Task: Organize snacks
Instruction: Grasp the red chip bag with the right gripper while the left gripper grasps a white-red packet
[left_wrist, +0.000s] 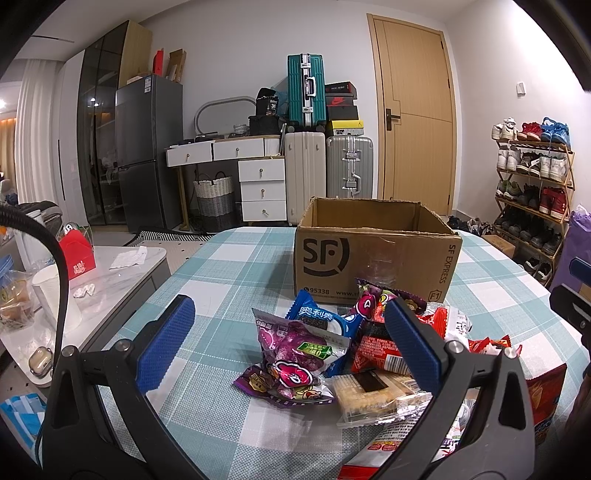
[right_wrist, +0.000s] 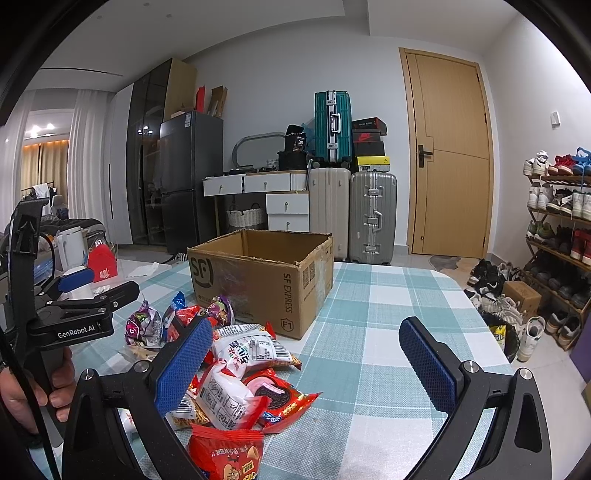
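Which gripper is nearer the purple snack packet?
Left. The left gripper brackets the purple snack packet; the right gripper sits farther right, over red and white packets.

My two grippers are matte black, silver screws behind the fingers (left_wrist: 413, 343), which wear blue textured pads; white "GenRobot.AI" lettering (right_wrist: 75, 333) marks the left one.
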